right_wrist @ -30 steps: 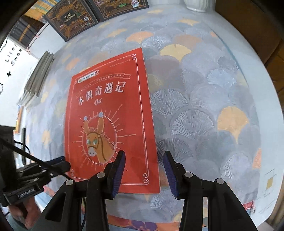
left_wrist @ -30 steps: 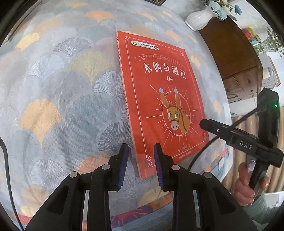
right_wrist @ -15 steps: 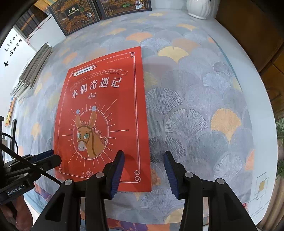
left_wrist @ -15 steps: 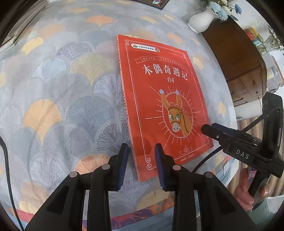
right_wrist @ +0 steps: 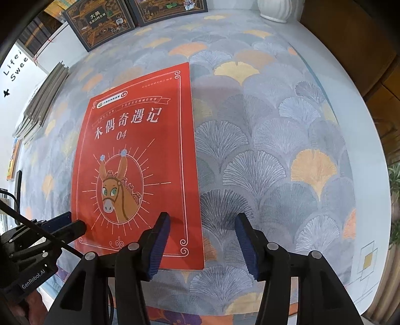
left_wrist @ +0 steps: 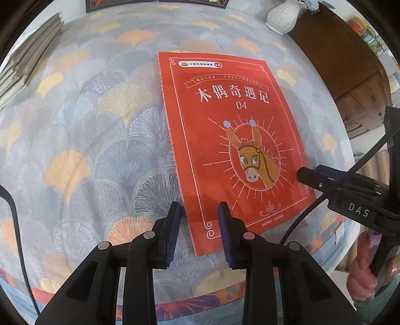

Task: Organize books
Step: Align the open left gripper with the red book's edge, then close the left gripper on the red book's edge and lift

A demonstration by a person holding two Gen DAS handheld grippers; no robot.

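A red book (left_wrist: 232, 140) with a donkey on its cover lies flat on the patterned tablecloth (left_wrist: 87, 125); it also shows in the right wrist view (right_wrist: 140, 160). My left gripper (left_wrist: 198, 220) is open and empty, just above the book's near left corner. My right gripper (right_wrist: 201, 230) is open and empty, over the book's near right corner. Each gripper shows in the other's view: the right one (left_wrist: 332, 182) by the book's right edge, the left one (right_wrist: 62, 227) by its left edge.
A stack of thin grey books (right_wrist: 42, 102) lies at the table's far left. Two dark books (right_wrist: 100, 22) stand against the back wall. A white vase (left_wrist: 285, 15) stands at the back right, beside a brown wooden cabinet (left_wrist: 350, 62).
Both grippers have drawn back toward the table's near edge and risen a little, so the book looks farther away. The right gripper's fingers have opened wider. The book has not moved.
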